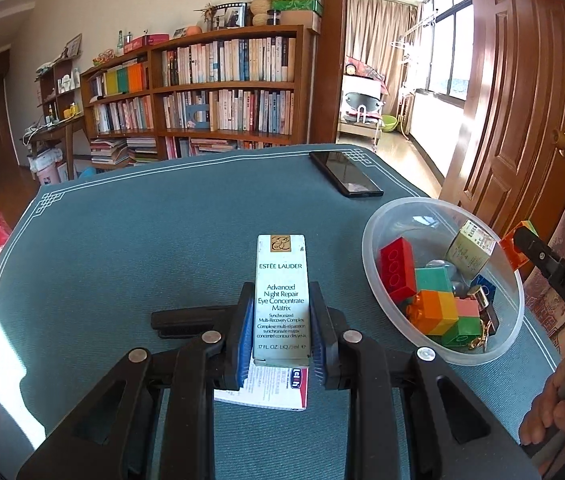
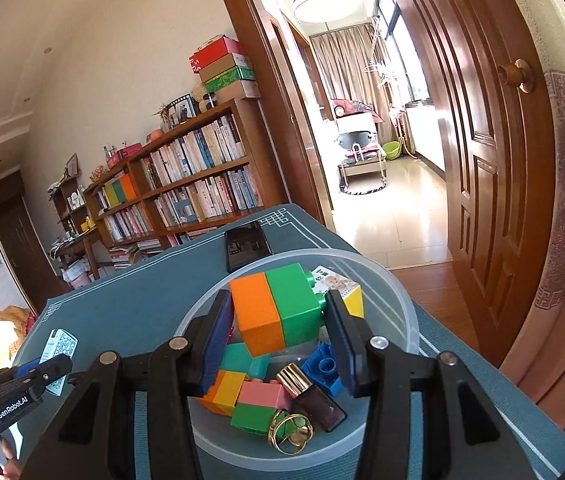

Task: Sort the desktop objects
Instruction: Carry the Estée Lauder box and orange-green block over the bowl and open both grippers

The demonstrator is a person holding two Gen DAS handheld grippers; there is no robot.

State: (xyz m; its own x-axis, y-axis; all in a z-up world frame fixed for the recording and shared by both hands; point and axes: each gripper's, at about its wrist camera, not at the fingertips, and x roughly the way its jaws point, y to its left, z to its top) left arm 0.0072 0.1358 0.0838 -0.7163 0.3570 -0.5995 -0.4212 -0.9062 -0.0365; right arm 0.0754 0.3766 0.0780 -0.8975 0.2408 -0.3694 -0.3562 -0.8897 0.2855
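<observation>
The left gripper [image 1: 281, 344] clamps a slim box [image 1: 281, 300]; the right gripper [image 2: 278, 344] pinches stacked blocks [image 2: 276, 312] over the bowl [image 2: 408, 312], whose far-right contents probably crowd any drop.

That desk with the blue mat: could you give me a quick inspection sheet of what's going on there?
Surface: teal mat with white border, lit by sun.
Job's things: clear bowl holding toy bricks, a small bottle, a gold ring; Estee Lauder box; orange-green brick.
Clutter: black phone; red-white packet.
Grippers: left gripper fingers clamp the box; right gripper fingers clamp the brick above the bowl.
Cables: nothing seen.
Surroundings: bookshelf, open wooden door.
</observation>
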